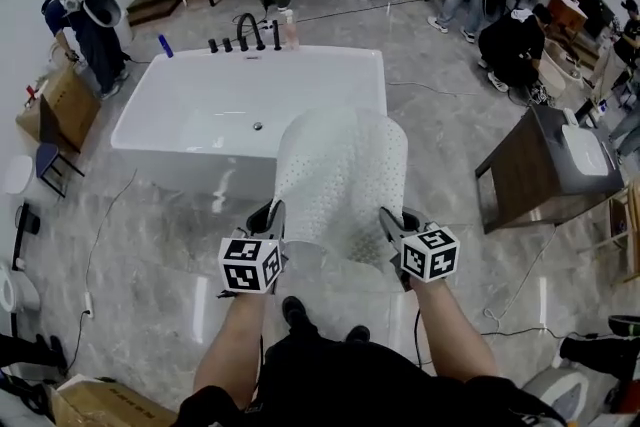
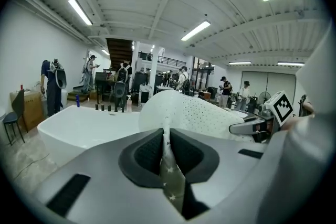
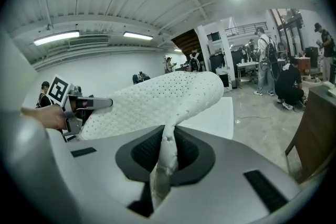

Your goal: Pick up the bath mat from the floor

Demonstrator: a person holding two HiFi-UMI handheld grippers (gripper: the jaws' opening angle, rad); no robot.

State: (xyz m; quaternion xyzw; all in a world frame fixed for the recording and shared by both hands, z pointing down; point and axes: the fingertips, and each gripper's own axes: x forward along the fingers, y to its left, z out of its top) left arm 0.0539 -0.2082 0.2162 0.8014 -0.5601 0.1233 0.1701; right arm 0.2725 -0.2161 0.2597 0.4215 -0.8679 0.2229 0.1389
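Observation:
The white, dimpled bath mat (image 1: 340,180) hangs lifted off the floor and bulges up and over in front of the bathtub. My left gripper (image 1: 277,212) is shut on the mat's near left corner, and my right gripper (image 1: 390,217) is shut on its near right corner. In the left gripper view the mat's edge (image 2: 167,152) is pinched between the dark jaws, and the mat (image 2: 197,113) arches away to the right. The right gripper view shows the corner (image 3: 167,157) clamped in the jaws, with the mat (image 3: 157,99) curving off to the left.
A white bathtub (image 1: 200,130) with black taps stands right behind the mat. A brown vanity with a white basin (image 1: 555,165) is at the right. Several people work around the room's far side. A cardboard box (image 1: 100,405) lies near my left foot.

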